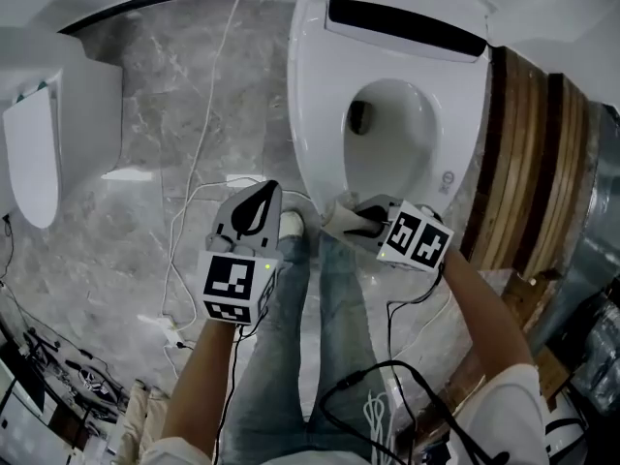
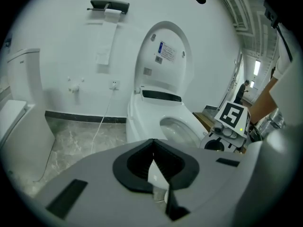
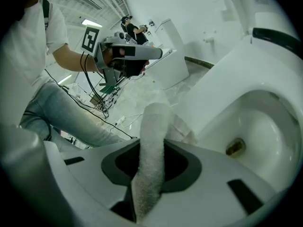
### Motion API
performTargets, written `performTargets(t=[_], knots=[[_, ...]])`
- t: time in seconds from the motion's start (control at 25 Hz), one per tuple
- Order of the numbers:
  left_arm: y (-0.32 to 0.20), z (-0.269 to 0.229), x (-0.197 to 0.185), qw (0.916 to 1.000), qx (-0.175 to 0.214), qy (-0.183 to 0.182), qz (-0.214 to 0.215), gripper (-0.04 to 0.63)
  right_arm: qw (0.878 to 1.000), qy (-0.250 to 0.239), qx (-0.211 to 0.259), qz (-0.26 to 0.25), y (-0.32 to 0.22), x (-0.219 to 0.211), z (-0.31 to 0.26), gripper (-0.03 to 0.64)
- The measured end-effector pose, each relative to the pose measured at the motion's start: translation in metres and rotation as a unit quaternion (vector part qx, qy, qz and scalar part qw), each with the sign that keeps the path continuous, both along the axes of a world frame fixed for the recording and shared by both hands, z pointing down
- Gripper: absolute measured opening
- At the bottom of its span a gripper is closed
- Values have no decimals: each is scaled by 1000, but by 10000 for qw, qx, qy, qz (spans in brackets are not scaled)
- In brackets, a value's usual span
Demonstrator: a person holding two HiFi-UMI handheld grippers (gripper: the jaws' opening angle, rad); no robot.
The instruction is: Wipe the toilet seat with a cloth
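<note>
The white toilet seat (image 1: 318, 105) is down with its lid (image 2: 165, 56) raised, and the bowl (image 3: 258, 126) is open. My right gripper (image 1: 351, 223) hovers just in front of the seat's near rim, shut on a rolled white fuzzy cloth (image 3: 152, 141). The cloth (image 1: 337, 217) sticks out past the jaws toward the rim. My left gripper (image 1: 263, 200) is to the left of the toilet, over the floor, shut with nothing held. From the left gripper view the seat (image 2: 180, 126) lies ahead and to the right.
Another white fixture (image 1: 39, 153) stands at the far left. White cables (image 1: 194, 163) run over the marble floor. Wooden boards (image 1: 523, 163) lean right of the toilet. The person's jeans legs (image 1: 310, 337) and white shoe (image 1: 291, 224) are below the grippers, with black cables (image 1: 387, 395).
</note>
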State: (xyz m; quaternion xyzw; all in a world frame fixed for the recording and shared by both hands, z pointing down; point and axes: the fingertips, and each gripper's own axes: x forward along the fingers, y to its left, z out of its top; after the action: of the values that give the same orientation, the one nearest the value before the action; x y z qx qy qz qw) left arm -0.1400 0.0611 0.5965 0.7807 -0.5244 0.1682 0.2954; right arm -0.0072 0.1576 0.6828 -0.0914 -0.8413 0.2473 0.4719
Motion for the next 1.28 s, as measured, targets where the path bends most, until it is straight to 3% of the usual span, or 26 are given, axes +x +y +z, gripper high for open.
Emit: performTargets(t=[0.48,0.8,1.28], knots=[[-21,5,-26,9992,-49,136,-376,11,9995,-250,122,-134,-57,-39,-3,100],[-32,8,-30,9987,-77,143,-476,11,9979,-530,292,231,-108,-65,-6,100],[-51,8,-23,9978,-71,145,-642,11,9953,-731,500,394,-155,-79,-11,100]])
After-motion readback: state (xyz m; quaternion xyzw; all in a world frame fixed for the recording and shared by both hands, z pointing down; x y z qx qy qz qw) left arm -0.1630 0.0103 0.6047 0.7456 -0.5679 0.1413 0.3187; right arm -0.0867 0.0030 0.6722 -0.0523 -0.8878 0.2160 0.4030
